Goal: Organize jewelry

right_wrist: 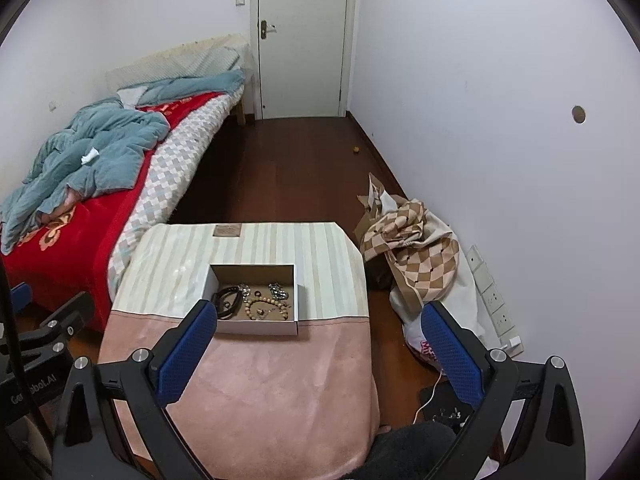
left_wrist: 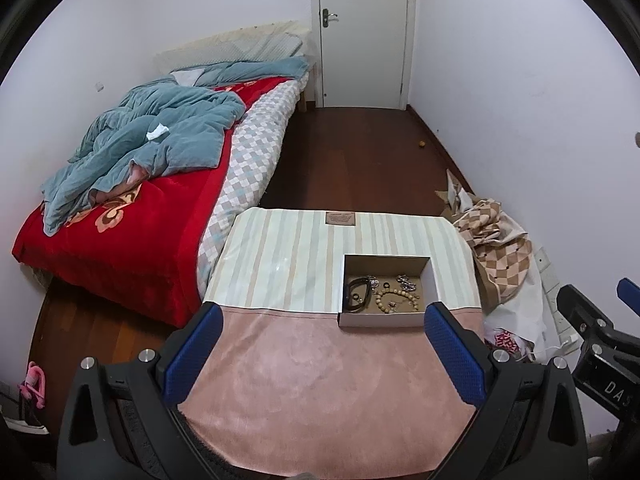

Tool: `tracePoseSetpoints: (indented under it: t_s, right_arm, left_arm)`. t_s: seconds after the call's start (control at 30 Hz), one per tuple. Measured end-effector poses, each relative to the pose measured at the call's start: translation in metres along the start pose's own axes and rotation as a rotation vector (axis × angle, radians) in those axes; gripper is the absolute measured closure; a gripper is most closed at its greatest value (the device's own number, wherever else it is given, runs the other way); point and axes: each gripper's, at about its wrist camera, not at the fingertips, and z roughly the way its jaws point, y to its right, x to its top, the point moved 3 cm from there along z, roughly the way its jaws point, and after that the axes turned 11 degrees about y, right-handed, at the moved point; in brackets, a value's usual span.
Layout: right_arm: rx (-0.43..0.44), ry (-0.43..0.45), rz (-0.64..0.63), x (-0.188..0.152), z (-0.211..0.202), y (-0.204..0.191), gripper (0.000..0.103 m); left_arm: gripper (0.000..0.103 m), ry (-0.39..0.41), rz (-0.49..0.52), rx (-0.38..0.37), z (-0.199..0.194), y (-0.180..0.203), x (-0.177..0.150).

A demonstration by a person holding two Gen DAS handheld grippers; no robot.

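both grippers are held wide open and nothing is held in them. left gripper (left_wrist: 322, 312) is seen low over the pink end of the table (left_wrist: 320, 380), with its blue pads (left_wrist: 454, 356) spread far apart. right gripper (right_wrist: 316, 310) is seen over the near right corner of the table, and one of its pads hangs past the right edge, above the floor (right_wrist: 280, 168).

a white box (right_wrist: 256, 327) is set on the table, near the right edge, where the pink cloth meets the striped cloth (left_wrist: 280, 256). the box is open at the top. the jewelry is kept inside it: a black strap (left_wrist: 357, 294) lies at the left side, a bead bracelet (left_wrist: 394, 300) lies in the middle near the front wall, and shiny silver pieces (left_wrist: 406, 282) lie toward the back. a small ring (right_wrist: 256, 293) can be seen between them.

a bed (left_wrist: 132, 236) with a red blanket is found beside the left edge of the table. a checked bag (right_wrist: 412, 248) is left on the floor by the right wall. a white door (right_wrist: 300, 40) is shut at the far end.
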Motion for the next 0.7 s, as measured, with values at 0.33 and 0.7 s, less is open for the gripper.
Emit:
tracePoseSetpoints:
  t_s: [0.33, 0.7]
  right_arm:
    - [-0.003, -0.070, 0.008, -0.011, 0.043, 0.002, 0.000]
    - [-0.003, -0.093, -0.001, -0.016, 0.052, 0.001, 0.000]
  left_arm:
    - [0.000, -0.059, 0.019, 0.005, 0.027, 0.012, -0.006]
    - [0.000, -0.070, 0.019, -0.002, 0.033, 0.016, -0.006]
